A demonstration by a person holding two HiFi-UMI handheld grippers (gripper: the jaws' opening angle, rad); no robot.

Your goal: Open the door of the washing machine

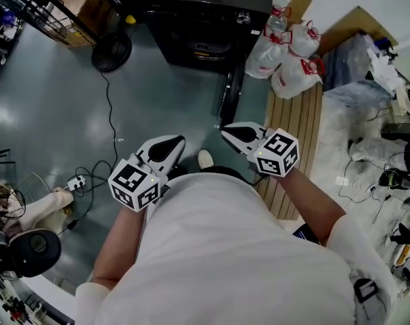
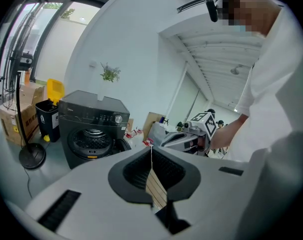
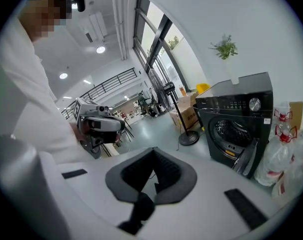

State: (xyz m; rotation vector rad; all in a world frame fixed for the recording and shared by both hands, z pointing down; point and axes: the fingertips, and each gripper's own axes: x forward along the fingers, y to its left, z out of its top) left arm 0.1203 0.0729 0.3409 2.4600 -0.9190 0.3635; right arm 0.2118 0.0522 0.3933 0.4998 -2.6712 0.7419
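Door (image 1: 230, 95) stands open ahead of both grippers' closed fingers (image 1: 168, 147)

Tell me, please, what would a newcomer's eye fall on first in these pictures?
The dark washing machine stands at the top of the head view, its door already swung open. Nearer, the left gripper and right gripper, with marker cubes, are both shut and empty before the person's chest. White tied bags sit right of the machine.
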